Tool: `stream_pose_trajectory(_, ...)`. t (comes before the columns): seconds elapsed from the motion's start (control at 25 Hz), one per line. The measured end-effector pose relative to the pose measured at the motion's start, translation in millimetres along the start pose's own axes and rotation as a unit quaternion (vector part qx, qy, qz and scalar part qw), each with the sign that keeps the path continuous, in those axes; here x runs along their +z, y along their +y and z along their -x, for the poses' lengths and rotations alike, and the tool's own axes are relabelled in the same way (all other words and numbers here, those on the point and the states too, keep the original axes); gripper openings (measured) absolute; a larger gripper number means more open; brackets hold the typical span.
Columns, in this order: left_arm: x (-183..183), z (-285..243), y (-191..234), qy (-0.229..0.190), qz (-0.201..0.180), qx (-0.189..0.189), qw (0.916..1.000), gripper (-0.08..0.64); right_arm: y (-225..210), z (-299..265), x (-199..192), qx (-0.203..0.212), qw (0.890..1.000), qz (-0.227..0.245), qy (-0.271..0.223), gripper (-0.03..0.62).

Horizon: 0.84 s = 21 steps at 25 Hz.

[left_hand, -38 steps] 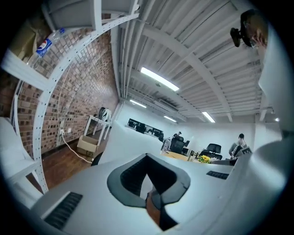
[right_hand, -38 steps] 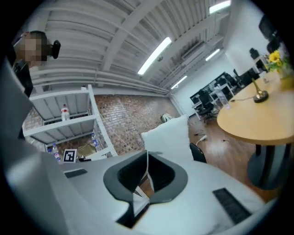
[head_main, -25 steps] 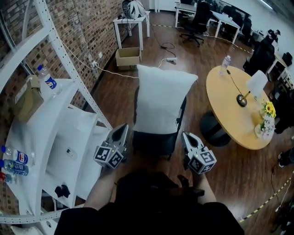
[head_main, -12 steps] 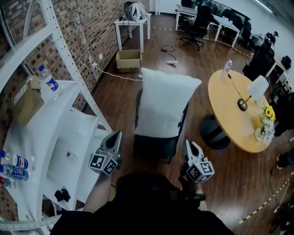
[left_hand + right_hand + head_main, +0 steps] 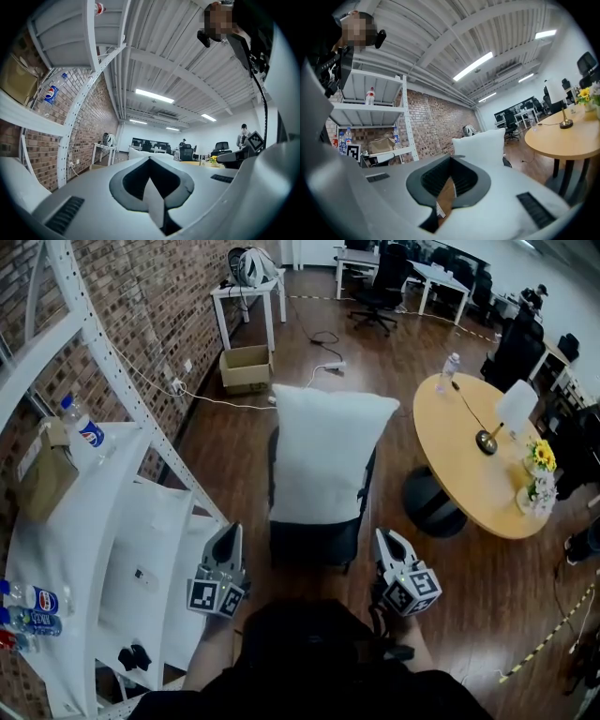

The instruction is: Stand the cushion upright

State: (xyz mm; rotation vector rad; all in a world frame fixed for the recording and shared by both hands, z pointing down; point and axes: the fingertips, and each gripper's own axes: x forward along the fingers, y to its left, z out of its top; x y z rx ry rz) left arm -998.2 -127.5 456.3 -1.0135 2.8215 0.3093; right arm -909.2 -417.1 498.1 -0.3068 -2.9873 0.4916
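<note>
Standing upright on chair [image 5: 314,542], cushion [image 5: 328,456], round table [image 5: 459,460] right, shelves [image 5: 141,540] left

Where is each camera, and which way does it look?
Head view: on the head, looking down at the cushion on the chair; arms, left hand-held gripper and right hand-held gripper show.
Left gripper view: on that one, facing the room; jaws and person show.
Right gripper view: on that one, facing the table; jaws and person show.
All show the cushion.

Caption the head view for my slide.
White cushion upright on the black chair; left tool and right tool shut, short of it.
</note>
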Motion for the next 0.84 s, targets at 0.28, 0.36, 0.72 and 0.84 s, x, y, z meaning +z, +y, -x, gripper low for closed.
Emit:
stream_pose_trajectory(0.28, 3, 12, -3, 0.011, 0.0, -0.009, 0.9999, 0.003, 4, 7, -19, -0.001, 1.0, -0.004, 0.009, 0.0)
stream_pose_trajectory(0.36, 2, 17, -3, 0.016, -0.013, -0.005, 0.9998, 0.003, 7, 8, -21, -0.001, 1.0, -0.014, 0.01, 0.0)
stream_pose_trajectory(0.72, -4, 30, -7, 0.037, -0.049, -0.01, 0.998, 0.003, 13, 7, -36, 0.002, 0.999, -0.018, 0.036, 0.0)
stream_pose_trajectory(0.84, -9, 35, -1, 0.046, -0.053, -0.003, 0.9975, 0.003, 10, 7, -35, 0.001, 0.999, -0.018, 0.034, 0.0)
